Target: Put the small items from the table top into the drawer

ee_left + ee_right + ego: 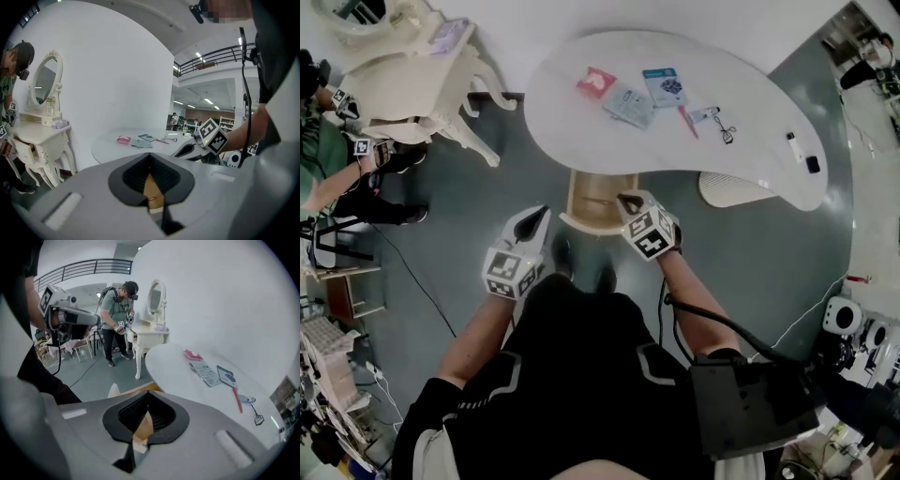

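Note:
The white table (572, 131) carries several small items: a red packet (596, 82), grey packets (630, 105), a blue card (664, 85), a red stick (687, 123), a metal curler (725, 129), a white marker (794, 146) and a black piece (813, 164). A wooden drawer (598, 199) stands pulled out under the table's near edge. My left gripper (541, 214) hovers left of the drawer, shut and empty (150, 154). Over the drawer's right side my right gripper (626, 200) is also shut, and nothing shows between its jaws (147, 393). Both are well short of the items.
A cream dressing table with an oval mirror (412, 66) stands at the far left, with another person (328, 169) beside it. A white ribbed object (733, 189) sits under the table's right part. Cables cross the grey floor.

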`<state>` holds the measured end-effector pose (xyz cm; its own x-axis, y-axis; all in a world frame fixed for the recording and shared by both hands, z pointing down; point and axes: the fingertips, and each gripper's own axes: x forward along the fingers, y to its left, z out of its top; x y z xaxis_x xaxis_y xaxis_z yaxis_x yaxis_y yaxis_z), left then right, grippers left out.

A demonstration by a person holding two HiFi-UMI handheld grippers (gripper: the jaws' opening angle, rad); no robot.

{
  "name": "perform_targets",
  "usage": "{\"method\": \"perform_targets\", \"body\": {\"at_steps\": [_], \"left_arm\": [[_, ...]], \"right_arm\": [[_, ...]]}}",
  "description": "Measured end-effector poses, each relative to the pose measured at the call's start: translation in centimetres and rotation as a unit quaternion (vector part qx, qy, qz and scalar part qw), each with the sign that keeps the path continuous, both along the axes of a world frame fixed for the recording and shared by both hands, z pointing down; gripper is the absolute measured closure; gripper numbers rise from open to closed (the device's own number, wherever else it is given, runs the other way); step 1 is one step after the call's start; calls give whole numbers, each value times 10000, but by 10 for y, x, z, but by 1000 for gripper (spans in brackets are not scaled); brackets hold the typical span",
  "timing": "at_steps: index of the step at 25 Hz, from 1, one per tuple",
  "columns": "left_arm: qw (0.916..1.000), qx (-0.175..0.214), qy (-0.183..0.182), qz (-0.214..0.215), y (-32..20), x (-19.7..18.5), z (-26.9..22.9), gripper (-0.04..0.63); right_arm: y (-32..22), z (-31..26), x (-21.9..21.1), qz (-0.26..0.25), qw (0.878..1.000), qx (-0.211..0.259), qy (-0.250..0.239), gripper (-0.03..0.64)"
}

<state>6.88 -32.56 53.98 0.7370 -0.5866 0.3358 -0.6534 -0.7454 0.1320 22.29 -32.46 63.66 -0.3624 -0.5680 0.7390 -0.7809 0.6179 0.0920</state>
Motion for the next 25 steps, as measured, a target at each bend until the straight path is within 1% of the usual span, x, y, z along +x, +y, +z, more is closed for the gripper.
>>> {"method": "perform_targets", "body": {"at_steps": [6, 12, 14, 16, 18, 20, 22, 25], "left_arm": [[9991, 295, 86, 277, 12, 22, -30, 595], [9977, 560, 203, 323, 30, 41, -57, 595], [9972, 616, 277, 314, 38, 43, -66, 595], [9966, 624, 434, 318, 45, 44, -77, 595], [9958, 637, 570, 313, 50, 44, -86, 595], [9953, 710, 610, 235, 52, 41, -95, 595], [9948, 789, 624, 140, 53, 37, -104, 595], [9940, 867, 667, 77, 55, 33, -116, 595]], "right_arm": [[16, -55, 12, 568, 9948, 613, -588, 614], [31, -111, 22, 855, 9841, 1206, -985, 614], [36, -127, 25, 918, 9798, 1373, -1130, 614], [41, -146, 25, 886, 9747, 1610, -1269, 614], [46, -163, 24, 809, 9699, 1873, -1329, 614], [50, -176, 23, 800, 9658, 2056, -1362, 614], [54, -187, 22, 874, 9617, 2139, -1478, 614], [56, -199, 27, 1131, 9558, 2211, -1574, 614]]}}
